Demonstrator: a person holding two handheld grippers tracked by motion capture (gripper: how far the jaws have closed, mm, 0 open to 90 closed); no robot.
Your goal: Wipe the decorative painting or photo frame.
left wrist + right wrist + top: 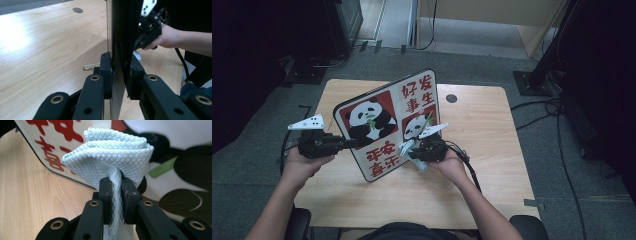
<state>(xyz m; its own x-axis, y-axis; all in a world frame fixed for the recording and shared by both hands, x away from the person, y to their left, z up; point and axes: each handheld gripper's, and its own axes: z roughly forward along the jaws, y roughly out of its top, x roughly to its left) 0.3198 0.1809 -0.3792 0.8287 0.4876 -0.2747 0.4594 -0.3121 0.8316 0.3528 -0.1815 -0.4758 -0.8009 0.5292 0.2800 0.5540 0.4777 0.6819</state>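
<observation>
A square panda board (387, 122) with red characters stands tilted on its lower corner above the wooden table (492, 150). My left gripper (353, 143) is shut on the board's left edge; in the left gripper view the board (122, 30) runs edge-on between the closed jaws of that gripper (119, 75). My right gripper (414, 150) is shut on a pale blue-grey cloth (408, 148) and holds it against the board's face. In the right gripper view the bunched cloth (110, 152) fans out above the right gripper (117, 195), with the board (180, 157) just behind it.
A bent paperclip (90, 66) lies on the table near the left gripper. A round cable hole (451, 98) sits at the table's far right. Cables (562, 145) run over the floor to the right, and dark stands and furniture ring the table.
</observation>
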